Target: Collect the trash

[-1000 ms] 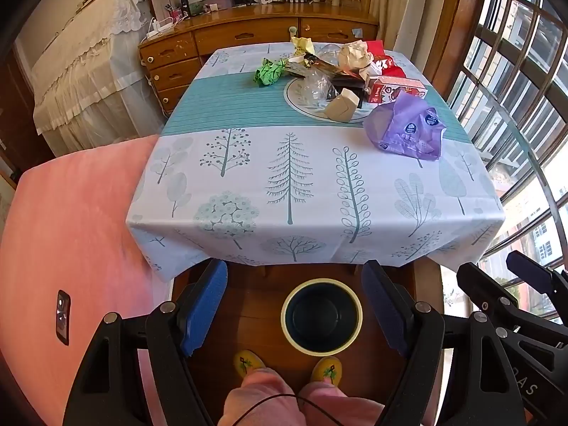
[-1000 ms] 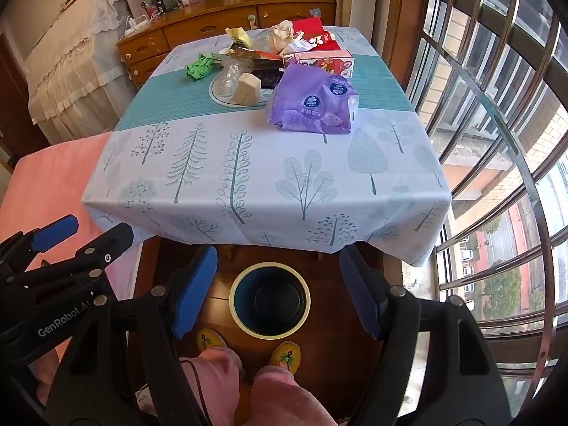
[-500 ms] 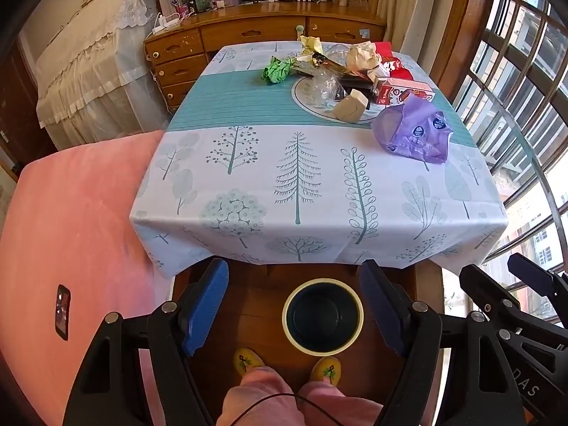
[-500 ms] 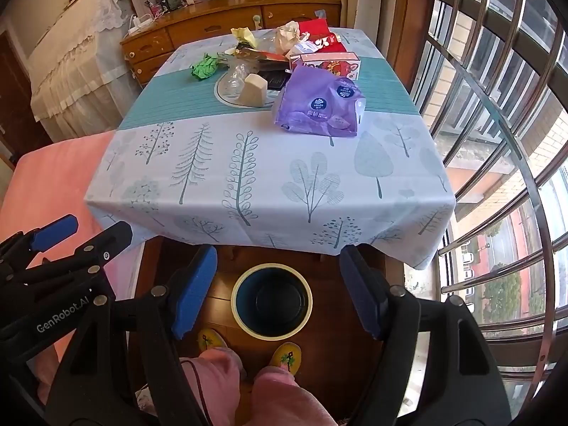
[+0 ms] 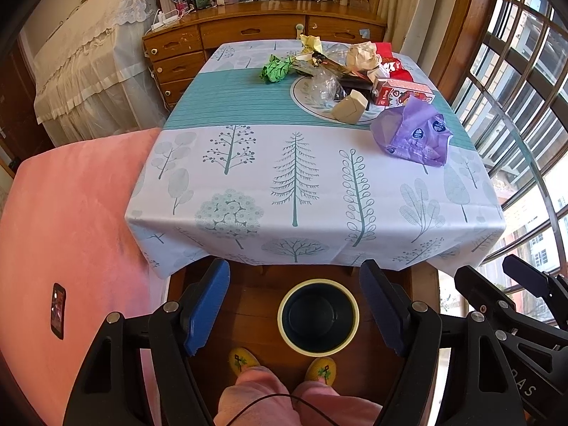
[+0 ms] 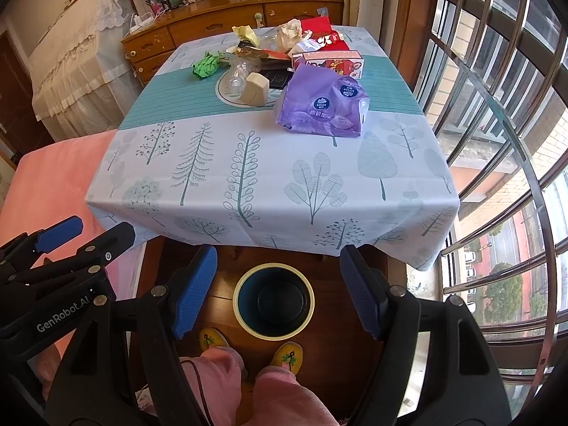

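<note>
Your left gripper (image 5: pixel 294 305) and right gripper (image 6: pixel 277 291) both gape wide and empty above the bin (image 5: pixel 317 317); beyond the bin, trash (image 5: pixel 410 131) litters the counter (image 5: pixel 248 163).

Tree-print white-and-teal tablecloth (image 5: pixel 312 184), purple bag (image 5: pixel 413 135), green wrapper (image 5: pixel 277 69).

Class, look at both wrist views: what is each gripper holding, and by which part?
Nothing. The left gripper and right gripper are both open and empty above the bin; the trash lies on the table.
</note>
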`<state>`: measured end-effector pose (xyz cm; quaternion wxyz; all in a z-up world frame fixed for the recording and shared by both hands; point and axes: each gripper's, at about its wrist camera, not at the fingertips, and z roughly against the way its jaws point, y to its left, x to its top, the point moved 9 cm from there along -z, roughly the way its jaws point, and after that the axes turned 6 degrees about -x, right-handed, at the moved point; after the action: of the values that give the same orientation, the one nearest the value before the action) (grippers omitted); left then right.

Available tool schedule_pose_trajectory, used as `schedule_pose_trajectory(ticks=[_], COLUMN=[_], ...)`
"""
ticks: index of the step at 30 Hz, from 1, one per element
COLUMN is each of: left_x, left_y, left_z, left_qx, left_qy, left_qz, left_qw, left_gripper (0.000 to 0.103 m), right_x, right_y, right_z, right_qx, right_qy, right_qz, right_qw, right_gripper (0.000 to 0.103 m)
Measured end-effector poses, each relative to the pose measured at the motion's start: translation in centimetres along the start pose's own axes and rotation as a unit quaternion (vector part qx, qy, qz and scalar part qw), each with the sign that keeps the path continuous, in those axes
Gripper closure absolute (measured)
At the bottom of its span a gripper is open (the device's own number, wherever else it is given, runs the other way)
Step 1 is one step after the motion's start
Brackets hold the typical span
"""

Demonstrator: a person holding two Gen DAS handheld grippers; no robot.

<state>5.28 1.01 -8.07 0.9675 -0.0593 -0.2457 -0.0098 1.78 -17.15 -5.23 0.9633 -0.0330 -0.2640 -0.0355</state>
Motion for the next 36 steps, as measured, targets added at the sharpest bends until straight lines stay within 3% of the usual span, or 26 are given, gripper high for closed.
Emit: schedule_pose_trajectory(ticks=[36], left_x=[0.97], left_y=[0.41], left_z=[-0.34], left_qx=[0.01], left_qy=[-0.005], left_qz=[0.0], left_qw=[0.9999], left_gripper=[0.025], right_x=[0.25], right_y=[0.41], right_z=[-1.04], right_qx=[0.003], right_qy=[0.004], right_qz=[-0.001], right_qw=[1.0], right_gripper=[0.033])
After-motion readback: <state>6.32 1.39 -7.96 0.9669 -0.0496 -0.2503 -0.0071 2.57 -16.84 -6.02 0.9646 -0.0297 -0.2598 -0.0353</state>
